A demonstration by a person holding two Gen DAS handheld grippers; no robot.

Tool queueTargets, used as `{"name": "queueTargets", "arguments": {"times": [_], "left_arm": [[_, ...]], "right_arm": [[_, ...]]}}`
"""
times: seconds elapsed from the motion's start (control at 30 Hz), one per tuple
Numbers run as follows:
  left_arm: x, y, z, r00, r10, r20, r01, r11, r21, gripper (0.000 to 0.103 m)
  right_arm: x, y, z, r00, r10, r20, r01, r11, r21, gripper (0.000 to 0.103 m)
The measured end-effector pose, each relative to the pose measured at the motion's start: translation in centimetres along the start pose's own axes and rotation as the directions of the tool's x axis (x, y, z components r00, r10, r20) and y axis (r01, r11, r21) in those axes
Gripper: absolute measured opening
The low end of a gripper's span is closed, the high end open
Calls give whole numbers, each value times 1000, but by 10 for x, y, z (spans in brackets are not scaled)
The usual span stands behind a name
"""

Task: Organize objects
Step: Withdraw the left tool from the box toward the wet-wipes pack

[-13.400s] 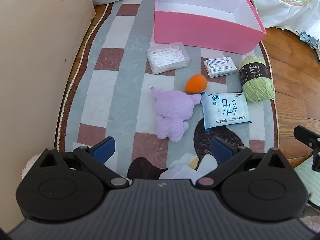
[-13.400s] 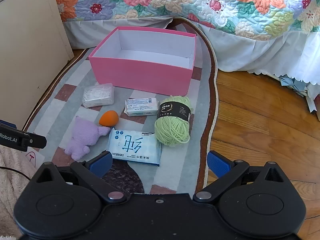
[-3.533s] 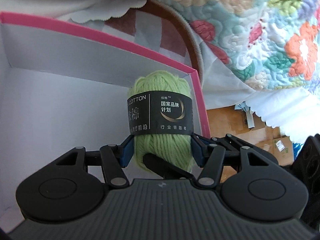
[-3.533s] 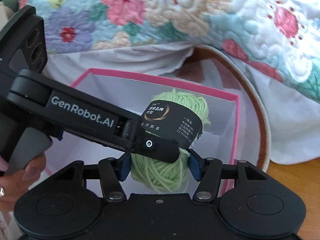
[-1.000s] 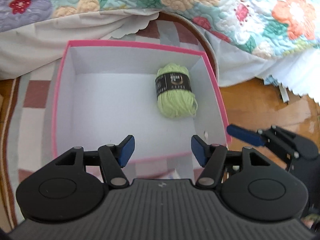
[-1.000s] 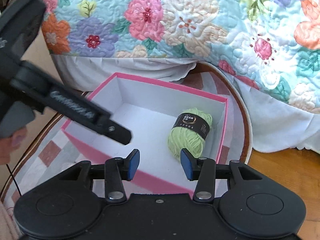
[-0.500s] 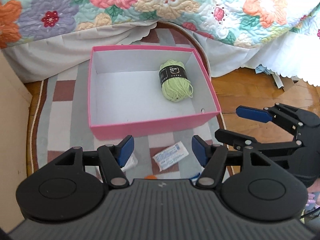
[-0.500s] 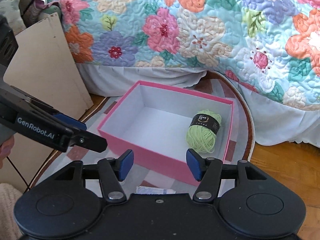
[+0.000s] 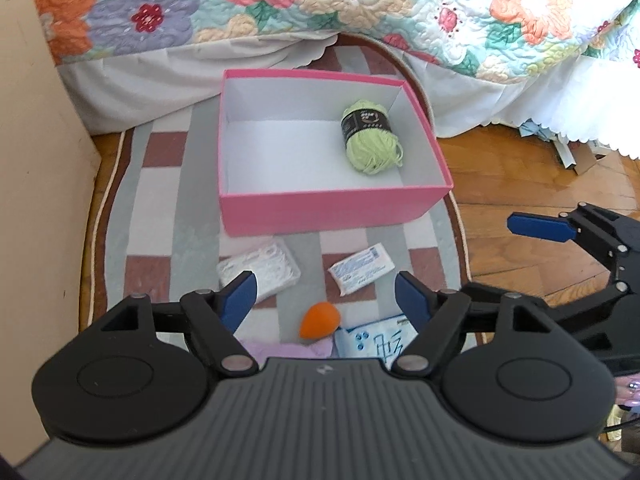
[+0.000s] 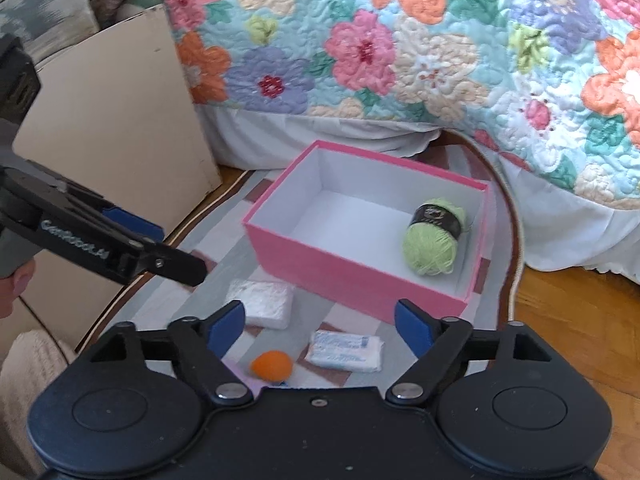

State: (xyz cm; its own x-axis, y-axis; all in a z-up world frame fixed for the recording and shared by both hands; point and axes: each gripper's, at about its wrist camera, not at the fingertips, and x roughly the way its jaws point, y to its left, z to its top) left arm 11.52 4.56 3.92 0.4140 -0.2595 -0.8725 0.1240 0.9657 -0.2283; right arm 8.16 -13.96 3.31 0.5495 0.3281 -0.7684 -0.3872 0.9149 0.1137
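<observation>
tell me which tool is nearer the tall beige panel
Left. Both tools' jaws are opening, empty: left tool beside the beige panel, right tool beyond it, near wood floor.

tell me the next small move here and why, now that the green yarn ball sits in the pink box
Probably lower the left gripper toward the orange egg-shaped sponge on the striped rug. Only the green yarn ball lies in the pink cardboard box; the sponge sits right below that gripper's opening, empty jaws. The right gripper is opening and empty too.
</observation>
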Motion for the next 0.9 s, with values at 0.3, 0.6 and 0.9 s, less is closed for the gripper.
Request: {"name": "queueTargets", "arguments": {"times": [0.3, 0.6, 0.9], "left_arm": [[-16, -3, -26, 998, 60, 26, -60, 998, 17, 80], [-29, -7, -46, 995, 82, 56, -83, 996, 24, 93], [-25, -13, -58, 996, 85, 25, -86, 996, 38, 99]], "right_arm": [[-11, 16, -15, 999, 11, -37, -12, 1000, -20, 94], [-27, 27, -29, 999, -13, -39, 11, 998, -56, 99], [-34, 28, -42, 999, -29, -33, 27, 997, -71, 100]]}}
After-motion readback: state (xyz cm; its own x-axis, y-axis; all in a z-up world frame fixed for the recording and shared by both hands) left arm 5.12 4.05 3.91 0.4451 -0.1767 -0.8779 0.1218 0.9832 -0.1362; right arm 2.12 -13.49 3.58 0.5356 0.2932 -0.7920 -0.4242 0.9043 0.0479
